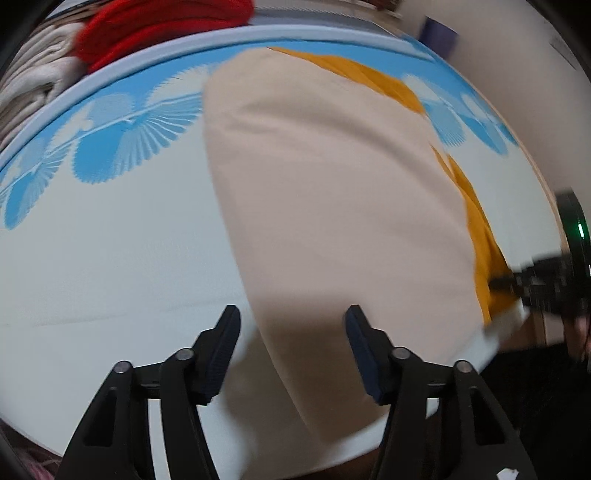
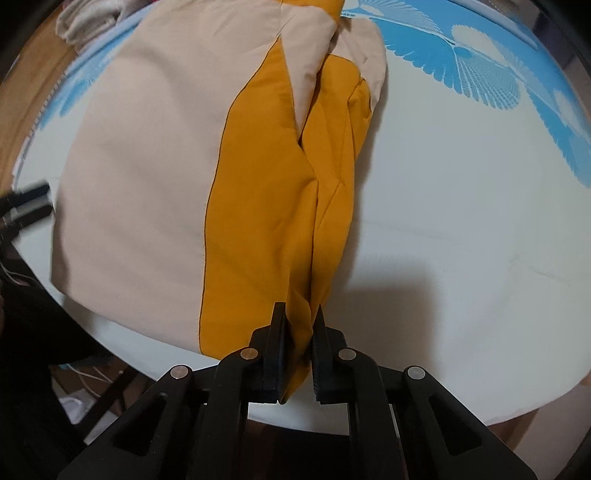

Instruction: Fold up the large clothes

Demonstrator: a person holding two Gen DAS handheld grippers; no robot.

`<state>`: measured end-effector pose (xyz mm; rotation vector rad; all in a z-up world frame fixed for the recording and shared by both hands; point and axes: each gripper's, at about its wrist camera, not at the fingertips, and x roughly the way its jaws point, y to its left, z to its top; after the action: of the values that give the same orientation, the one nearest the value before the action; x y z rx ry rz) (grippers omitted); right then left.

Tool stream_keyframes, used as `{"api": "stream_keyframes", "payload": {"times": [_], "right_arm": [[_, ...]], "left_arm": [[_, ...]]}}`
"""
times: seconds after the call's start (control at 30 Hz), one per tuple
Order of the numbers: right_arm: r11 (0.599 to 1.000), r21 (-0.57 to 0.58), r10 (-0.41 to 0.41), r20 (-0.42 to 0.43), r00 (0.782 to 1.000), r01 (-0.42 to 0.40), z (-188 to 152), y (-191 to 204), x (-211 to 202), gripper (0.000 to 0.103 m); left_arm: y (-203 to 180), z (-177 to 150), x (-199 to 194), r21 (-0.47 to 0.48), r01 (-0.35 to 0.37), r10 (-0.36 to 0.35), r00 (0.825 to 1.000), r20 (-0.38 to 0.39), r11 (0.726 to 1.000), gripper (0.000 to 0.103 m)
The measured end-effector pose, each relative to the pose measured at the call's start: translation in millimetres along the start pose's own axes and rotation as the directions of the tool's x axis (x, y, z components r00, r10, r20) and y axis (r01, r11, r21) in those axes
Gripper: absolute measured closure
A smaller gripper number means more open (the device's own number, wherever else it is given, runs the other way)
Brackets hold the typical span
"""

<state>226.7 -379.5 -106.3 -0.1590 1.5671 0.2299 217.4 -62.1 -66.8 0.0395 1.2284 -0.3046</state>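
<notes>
Basically, beige/mustard garment (image 2: 155,166) lies part-folded on white-blue table cover (image 2: 461,221). Right gripper (image 2: 299,321) pinches its mustard edge at near rim; left gripper (image 1: 291,321) spread wide over beige side, holding nothing.

Red cloth (image 1: 159,29) and, perhaps, cream towels (image 1: 33,85) behind the table (image 1: 110,258).

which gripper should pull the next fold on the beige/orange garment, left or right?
Right. The right gripper is already shut on the garment at its orange edge. The left gripper is open above the beige panel, holding nothing.
</notes>
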Motion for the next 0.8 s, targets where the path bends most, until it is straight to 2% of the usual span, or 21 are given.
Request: {"api": "stream_keyframes", "payload": {"times": [0.13, 0.27, 0.4, 0.8], "right_arm": [[0.999, -0.009, -0.038, -0.009, 0.999, 0.038, 3, 6, 1, 0.091], [0.997, -0.026, -0.068, -0.022, 0.997, 0.068, 3, 18, 5, 0.091], [0.997, -0.027, -0.078, -0.030, 0.996, 0.078, 4, 20, 6, 0.091], [0.997, -0.034, -0.071, -0.019, 0.997, 0.071, -3, 16, 6, 0.091]], "left_arm": [[-8, 19, 6, 0.002, -0.032, 0.032, 0.999, 0.027, 0.999, 0.079], [-16, 36, 20, 0.034, -0.082, 0.081, 0.997, 0.019, 0.996, 0.079], [-13, 50, 36, 0.016, -0.115, 0.115, 0.993, 0.005, 0.993, 0.074], [10, 93, 57, -0.122, -0.086, 0.092, 0.995, 0.045, 0.989, 0.074]]}}
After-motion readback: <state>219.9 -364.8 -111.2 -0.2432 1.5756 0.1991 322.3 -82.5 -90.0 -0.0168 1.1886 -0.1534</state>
